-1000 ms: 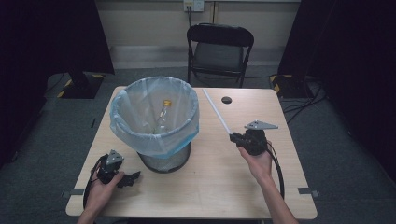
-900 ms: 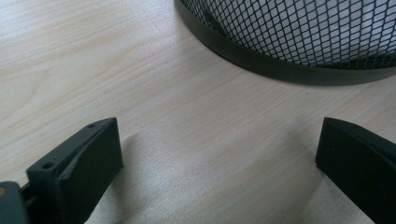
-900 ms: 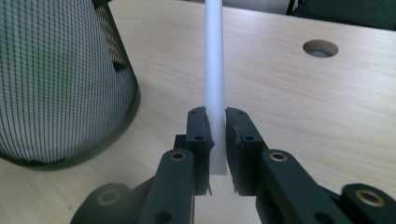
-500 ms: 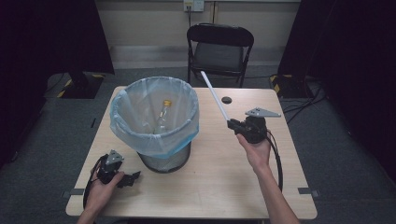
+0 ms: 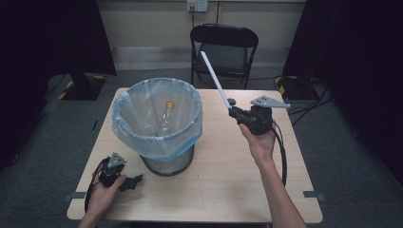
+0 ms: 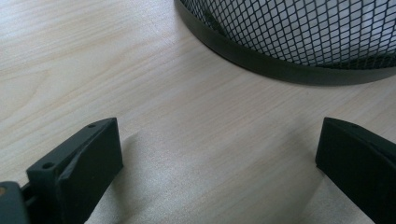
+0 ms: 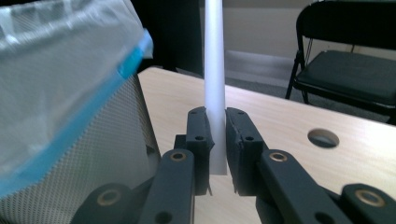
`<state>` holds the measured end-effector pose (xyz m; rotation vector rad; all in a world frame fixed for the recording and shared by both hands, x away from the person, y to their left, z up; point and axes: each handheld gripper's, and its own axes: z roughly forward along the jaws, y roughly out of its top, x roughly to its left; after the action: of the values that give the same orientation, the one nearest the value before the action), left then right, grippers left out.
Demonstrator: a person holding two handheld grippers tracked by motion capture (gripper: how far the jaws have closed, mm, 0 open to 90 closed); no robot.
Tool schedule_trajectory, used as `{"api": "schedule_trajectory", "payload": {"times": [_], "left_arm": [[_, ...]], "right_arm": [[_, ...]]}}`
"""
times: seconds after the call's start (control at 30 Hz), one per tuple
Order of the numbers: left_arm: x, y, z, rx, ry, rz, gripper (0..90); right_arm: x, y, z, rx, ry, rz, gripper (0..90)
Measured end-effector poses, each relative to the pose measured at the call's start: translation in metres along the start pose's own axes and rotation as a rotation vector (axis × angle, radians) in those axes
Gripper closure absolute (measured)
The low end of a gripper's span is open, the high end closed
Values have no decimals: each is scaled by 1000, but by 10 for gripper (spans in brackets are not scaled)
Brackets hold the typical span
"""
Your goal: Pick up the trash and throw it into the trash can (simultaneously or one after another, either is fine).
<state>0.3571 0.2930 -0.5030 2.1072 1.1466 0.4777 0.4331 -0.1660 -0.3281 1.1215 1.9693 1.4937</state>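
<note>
Your right tongs are black, with flat pads and linkage arms pinned by brass-ringed screws, a grey three-cornered plate on top and a black cable trailing. Your left tongs match: black blocks with small screw holes. Your forearms are bare.

A light wooden table stands on grey carpet. Beyond the table's far edge sits a black folding chair against a pale wall bearing a socket plate. Black curtains hang at either side of the table.
</note>
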Motion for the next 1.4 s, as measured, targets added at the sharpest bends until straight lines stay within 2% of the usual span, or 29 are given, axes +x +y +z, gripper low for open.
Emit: {"api": "schedule_trajectory", "payload": {"times": [0.17,0.27,0.5,0.73,1.13,1.4], "left_arm": [[0,0,0,0,0,0,0],[0,0,0,1,0,-1,0],[0,0,0,0,0,0,0],[0,0,0,1,0,-1,0],[0,0,0,0,0,0,0],[0,0,0,0,0,0,0]], "right_arm": [[6,15,-2,-27,14,-19,807],[9,23,-3,-47,41,-10,806],[23,43,-9,-77,43,-59,806],[36,61,-10,-122,94,-75,806],[63,77,-8,-138,173,-116,806],[78,83,-2,-145,251,-111,806]]}}
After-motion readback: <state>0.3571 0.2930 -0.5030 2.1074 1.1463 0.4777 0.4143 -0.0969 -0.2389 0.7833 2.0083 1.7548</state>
